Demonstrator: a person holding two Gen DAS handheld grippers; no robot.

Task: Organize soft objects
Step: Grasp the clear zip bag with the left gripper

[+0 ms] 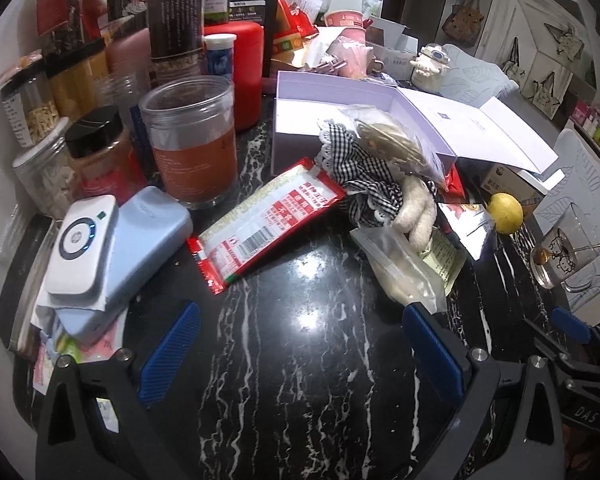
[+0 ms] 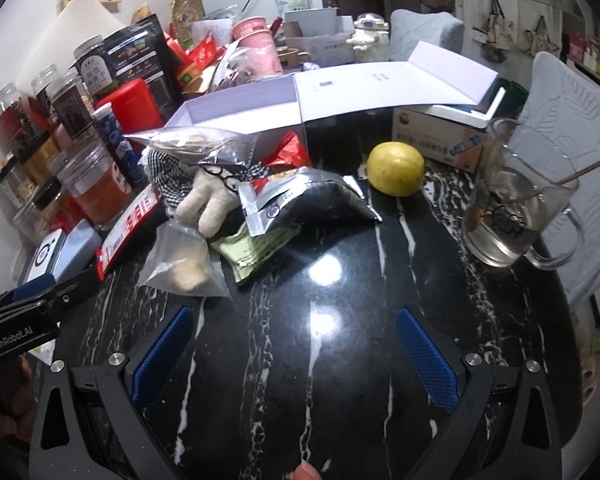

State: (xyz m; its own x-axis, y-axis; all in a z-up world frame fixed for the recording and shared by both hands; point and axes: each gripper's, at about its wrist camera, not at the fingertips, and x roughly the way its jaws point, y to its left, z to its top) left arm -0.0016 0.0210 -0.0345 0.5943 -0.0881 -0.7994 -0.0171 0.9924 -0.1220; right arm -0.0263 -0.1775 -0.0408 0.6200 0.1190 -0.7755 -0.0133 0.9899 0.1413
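Plush toy (image 1: 414, 212), cream and fuzzy with a black-and-white checked frilly dress (image 1: 364, 168), lies mid-frame on the black marble table (image 1: 300, 340), just in front of the open lilac box (image 1: 340, 96) and partly under a clear bag of something pale (image 1: 384, 128). Tiny wire glasses (image 2: 224, 176) show on it in the right wrist view. I'd judge it light, squashy and not slippery, so a pinch on a stubby limb or the bunched dress should hold; the crinkly packets around it, the red one (image 1: 260, 224), the silver one (image 2: 316, 196) and the clear pouch (image 1: 400, 268), look slicker and could slide or drag along. Left tongs (image 1: 300, 356) hang wide apart over bare table at the bottom of the frame, gripping nothing. Right tongs (image 2: 296, 360) are likewise wide and empty, low in their view, with the lemon (image 2: 396, 168) and glass mug (image 2: 516, 200) well beyond
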